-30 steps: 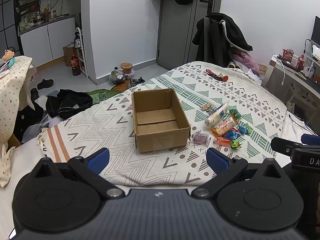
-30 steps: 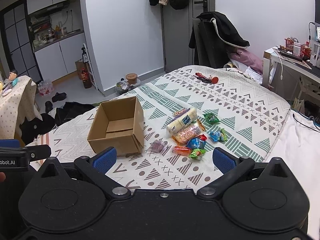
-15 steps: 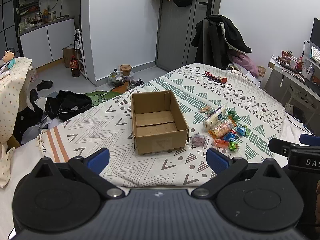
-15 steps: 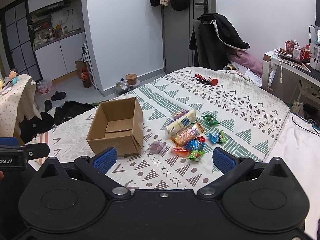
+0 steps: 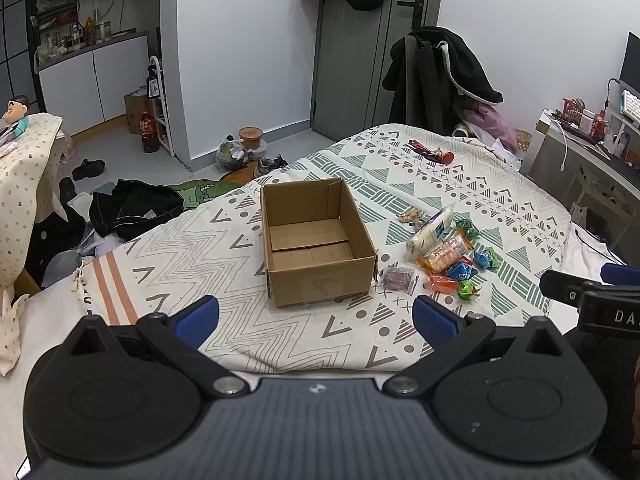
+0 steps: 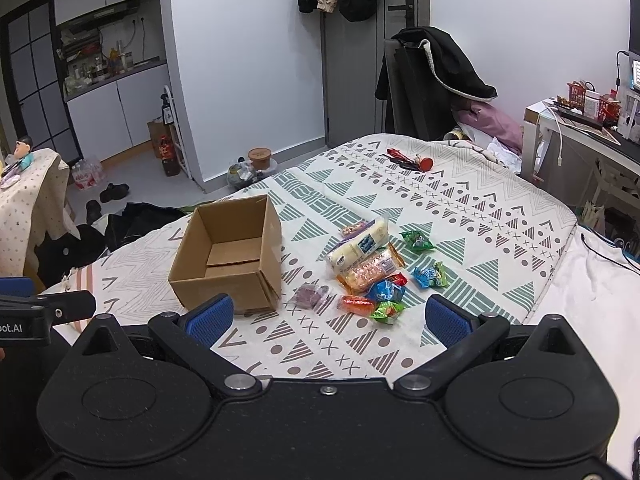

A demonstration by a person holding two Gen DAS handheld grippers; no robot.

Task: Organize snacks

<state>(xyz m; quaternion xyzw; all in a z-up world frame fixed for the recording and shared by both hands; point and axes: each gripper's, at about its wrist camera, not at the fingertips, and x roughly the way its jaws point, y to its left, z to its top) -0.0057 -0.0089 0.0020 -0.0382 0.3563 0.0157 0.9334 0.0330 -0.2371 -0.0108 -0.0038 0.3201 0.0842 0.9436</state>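
Left gripper [image 5: 316, 316]: jaws spread wide, nothing between them, hovering short of the bed's near edge, lined up roughly with the cardboard box [image 5: 316, 240]. Right gripper [image 6: 326, 318]: likewise fully spread and empty, also short of the near edge, aimed at the snack pile [image 6: 372, 268].

Box sits open-top and looks empty, around mid-bed toward the near edge, on the patterned bedspread [image 5: 200, 248]. All snacks lie loose just right of it: purple packet [image 6: 310, 295] closest to the box, just beside its near right corner; orange packet [image 6: 356, 305] and green wrapper [image 6: 387, 312] nearest the near edge; long white pack [image 6: 360, 248] and orange biscuit pack [image 6: 370, 269] behind them; blue candies and another green one further right.

Judgement: nothing packed yet, first pick pending. Suggest the right gripper takes the front row first, the purple or orange packet, since the reach is clear. Come down steep, pinch across the short axis, keep tips off the fabric so the bedspread doesn't bunch. Soft mattress gives, so expect packets to sink. Left can steady the box wall if drops nudge it. Leave the long pack until there's room to lay it flat.
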